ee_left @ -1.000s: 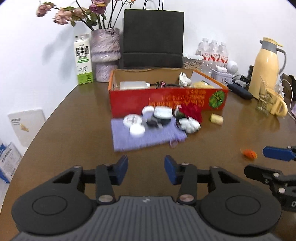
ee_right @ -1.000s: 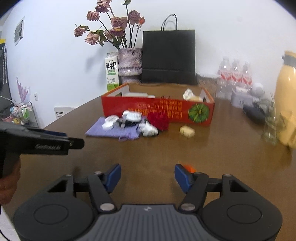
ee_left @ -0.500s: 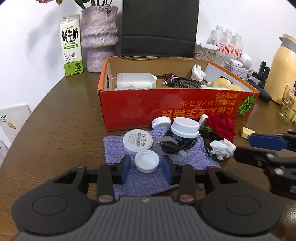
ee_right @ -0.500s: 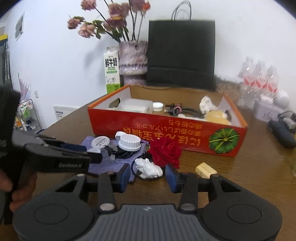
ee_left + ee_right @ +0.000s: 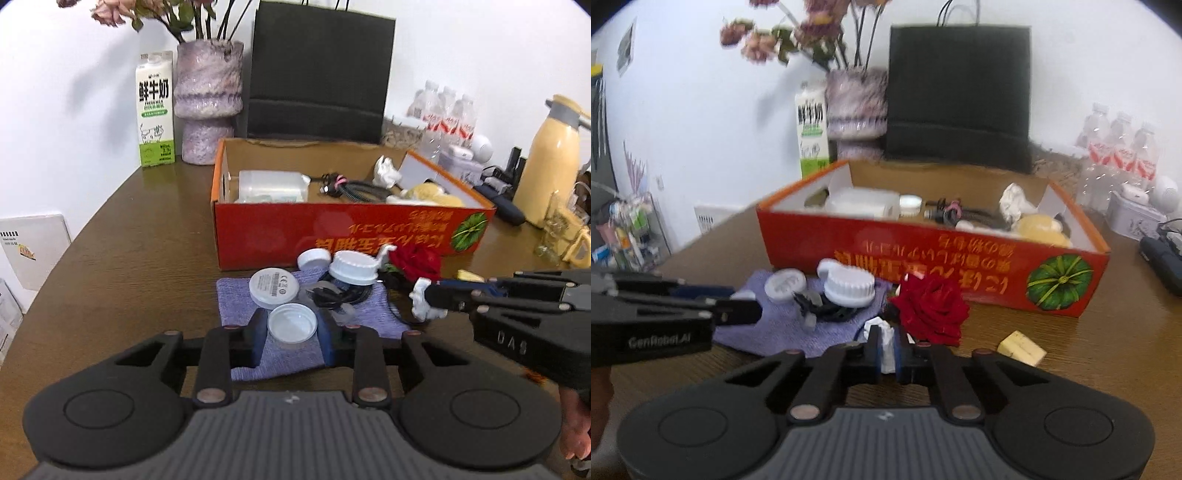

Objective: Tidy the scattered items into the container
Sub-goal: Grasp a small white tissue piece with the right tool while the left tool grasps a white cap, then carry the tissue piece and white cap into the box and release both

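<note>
A red cardboard box (image 5: 332, 232) stands open on the brown table, holding a plastic tub, a cable and a tissue. In front of it a purple cloth (image 5: 240, 299) carries a round white disc (image 5: 273, 288), a ribbed white cap (image 5: 354, 266) and a black cable (image 5: 340, 295). My left gripper (image 5: 291, 325) is closing, its pads at the rim of a small white lid (image 5: 291, 321) on the cloth. Beside a red rose (image 5: 932, 306), my right gripper (image 5: 886, 343) is shut on a crumpled white tissue (image 5: 879, 326). A yellow block (image 5: 1021, 349) lies to the right.
Behind the box stand a milk carton (image 5: 155, 110), a marbled vase (image 5: 208, 99) with flowers and a black paper bag (image 5: 317, 74). Water bottles (image 5: 447, 114), a yellow thermos (image 5: 554, 162) and a glass (image 5: 554, 229) crowd the right side.
Both grippers came forward to the pile in front of the box. The right jaws closed onto the white tissue. The left jaws narrowed around the small white lid.
</note>
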`<state>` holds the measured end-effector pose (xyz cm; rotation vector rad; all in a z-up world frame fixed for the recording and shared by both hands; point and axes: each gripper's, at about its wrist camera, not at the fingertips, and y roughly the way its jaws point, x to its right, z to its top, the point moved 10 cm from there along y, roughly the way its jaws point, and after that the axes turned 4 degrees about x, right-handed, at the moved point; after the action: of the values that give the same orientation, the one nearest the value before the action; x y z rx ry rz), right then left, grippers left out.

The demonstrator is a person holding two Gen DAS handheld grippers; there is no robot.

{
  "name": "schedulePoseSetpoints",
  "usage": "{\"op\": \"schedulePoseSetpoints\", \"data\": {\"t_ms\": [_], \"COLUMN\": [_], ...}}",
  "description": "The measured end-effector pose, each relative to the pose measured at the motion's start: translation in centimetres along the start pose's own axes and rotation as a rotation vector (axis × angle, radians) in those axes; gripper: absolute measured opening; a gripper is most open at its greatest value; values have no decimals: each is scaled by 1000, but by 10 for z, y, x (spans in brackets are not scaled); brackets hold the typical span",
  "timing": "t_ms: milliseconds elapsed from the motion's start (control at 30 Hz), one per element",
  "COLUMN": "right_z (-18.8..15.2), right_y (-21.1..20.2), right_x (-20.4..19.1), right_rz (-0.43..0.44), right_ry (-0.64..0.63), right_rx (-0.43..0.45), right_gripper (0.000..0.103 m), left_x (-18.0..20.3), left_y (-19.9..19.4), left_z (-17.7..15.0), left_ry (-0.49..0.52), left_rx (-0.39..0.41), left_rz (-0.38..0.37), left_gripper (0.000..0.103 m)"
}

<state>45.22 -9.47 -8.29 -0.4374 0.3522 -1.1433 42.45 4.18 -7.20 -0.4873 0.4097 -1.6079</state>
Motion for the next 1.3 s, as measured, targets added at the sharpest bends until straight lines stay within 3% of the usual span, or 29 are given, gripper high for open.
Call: {"op": "schedulePoseSetpoints", "data": {"t_ms": [200, 633, 900, 1300], "right_z": [6, -44, -75, -96], "right_y": [-49, -137, -188, -222], "right_x": [5, 31, 8, -15], "right_rz": [-18, -115, -102, -99], "right_ry": [37, 97, 32, -18], "right_rx": [63, 53, 64, 74], "right_gripper": [5, 5, 5, 5], "left_x": [14, 61, 109, 131], "left_y": [-43, -109, -137, -159], "left_z": [-2, -53, -82, -101], "left_ry": [-10, -2, 96, 137], "left_rx": [28, -11, -12, -9], "left_rz": [-23, -48, -98, -122], "left_gripper": [29, 29, 30, 30]}}
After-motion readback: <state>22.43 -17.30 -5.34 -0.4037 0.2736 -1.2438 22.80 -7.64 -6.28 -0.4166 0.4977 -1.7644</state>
